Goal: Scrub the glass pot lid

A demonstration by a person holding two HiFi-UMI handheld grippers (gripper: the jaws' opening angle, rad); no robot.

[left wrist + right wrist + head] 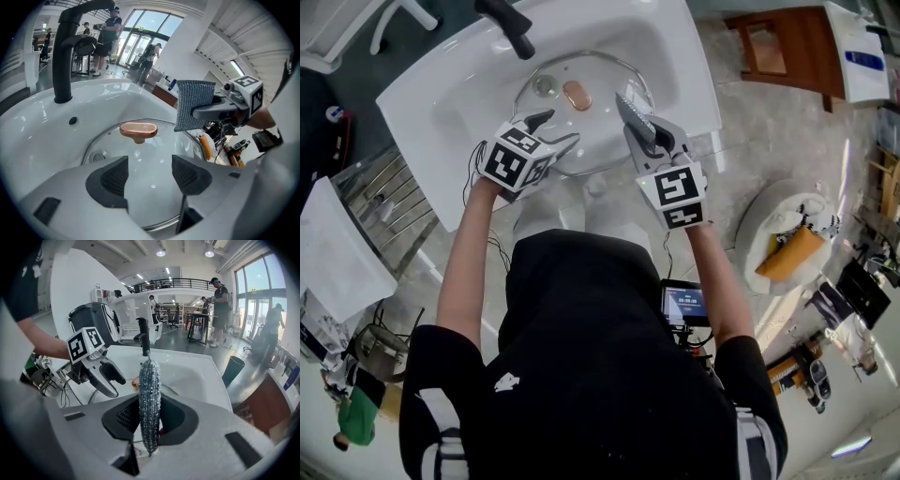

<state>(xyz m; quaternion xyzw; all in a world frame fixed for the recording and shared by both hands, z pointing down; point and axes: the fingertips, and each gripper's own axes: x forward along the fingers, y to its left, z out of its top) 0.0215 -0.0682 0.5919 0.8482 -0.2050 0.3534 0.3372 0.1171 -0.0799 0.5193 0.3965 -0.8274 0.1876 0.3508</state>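
The glass pot lid (592, 136) lies knob up in the white sink (680, 80), its copper-coloured knob (577, 95) near the middle of the basin and the black tap (511, 23) at the far rim. The person stands right at the sink with both arms reaching over it. The left tongs (555, 129) hover over the near edge of the lid with the jaws spread wide and nothing gripped; only the glass shows beneath the gap. The right tongs (649, 131) are clenched on a grey scouring pad (633, 111), which stands on edge and sticks out beyond the jaws, above the lid's right side.
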